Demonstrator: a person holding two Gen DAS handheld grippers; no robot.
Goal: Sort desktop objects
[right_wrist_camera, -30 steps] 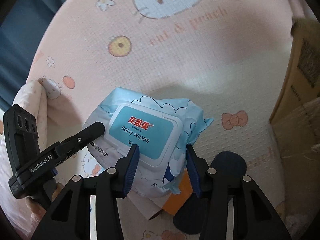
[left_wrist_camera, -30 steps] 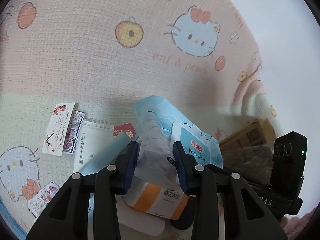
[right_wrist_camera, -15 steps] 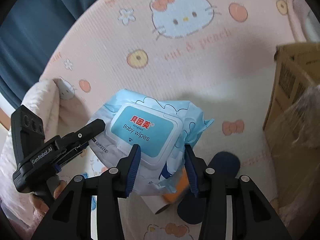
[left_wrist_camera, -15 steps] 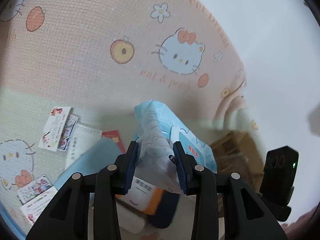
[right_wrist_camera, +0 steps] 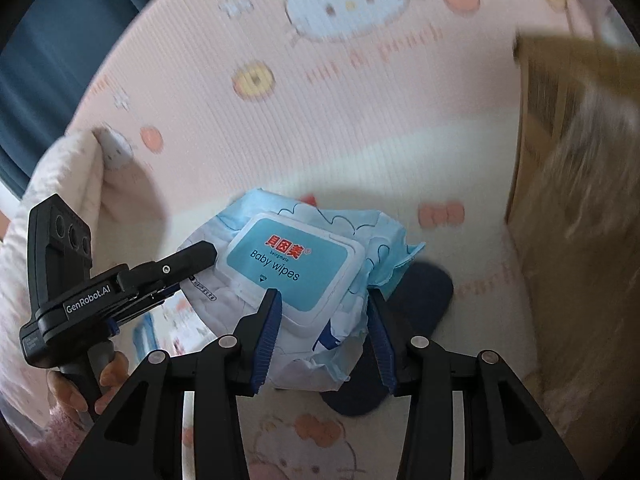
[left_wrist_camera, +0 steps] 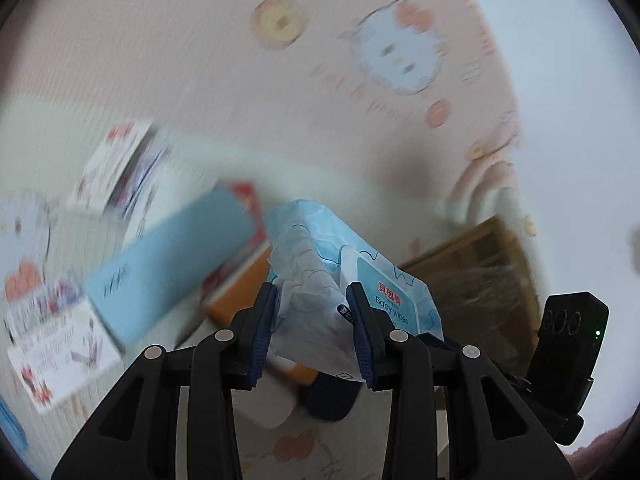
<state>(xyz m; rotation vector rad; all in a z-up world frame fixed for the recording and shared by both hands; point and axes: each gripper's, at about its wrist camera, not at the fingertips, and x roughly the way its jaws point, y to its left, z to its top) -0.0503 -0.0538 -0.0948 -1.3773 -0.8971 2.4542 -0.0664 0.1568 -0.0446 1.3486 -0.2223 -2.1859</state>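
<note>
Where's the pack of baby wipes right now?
The baby wipes pack is held above the pink mat, between both grippers, the cardboard box to its right in the right wrist view.

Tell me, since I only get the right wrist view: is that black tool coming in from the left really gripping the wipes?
Observer: Yes. In the left wrist view, the left tool has both pads pressed into the crumpled end of the baby wipes pack.
Operator: Is anything under the pack?
Observer: An orange box shows beneath it.
Operator: What else lies on that side?
Observer: A light blue flat item and some printed cards. Both are too blurred to read.
</note>
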